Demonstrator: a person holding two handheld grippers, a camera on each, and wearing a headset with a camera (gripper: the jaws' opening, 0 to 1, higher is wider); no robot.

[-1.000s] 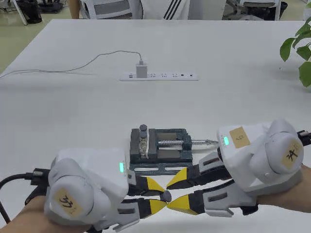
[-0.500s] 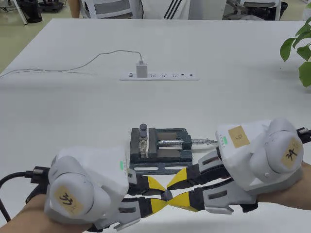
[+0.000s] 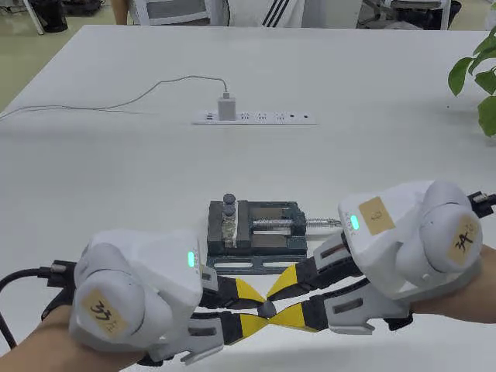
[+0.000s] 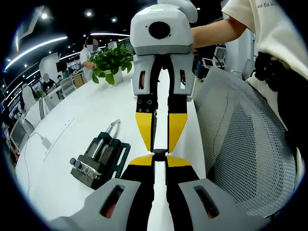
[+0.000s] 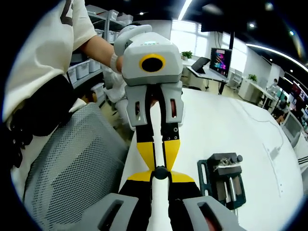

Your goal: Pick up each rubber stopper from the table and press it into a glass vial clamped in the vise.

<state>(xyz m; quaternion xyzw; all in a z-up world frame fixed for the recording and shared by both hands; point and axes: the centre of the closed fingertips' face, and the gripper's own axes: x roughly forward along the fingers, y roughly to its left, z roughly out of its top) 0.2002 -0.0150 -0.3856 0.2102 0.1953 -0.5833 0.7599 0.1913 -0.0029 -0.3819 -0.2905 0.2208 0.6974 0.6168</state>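
Bright, even overhead light washes the white counter (image 3: pixel 372 93), leaving only soft, faint shadows beneath the vise (image 3: pixel 256 232). The head view is sharp. Both gripper views warp strongly toward their edges, where ceiling strip lights (image 5: pixel 185 8) glare.

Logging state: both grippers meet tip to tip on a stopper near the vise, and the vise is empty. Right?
Not empty: in the head view the vise clamps a glass vial. The stopper part stands.
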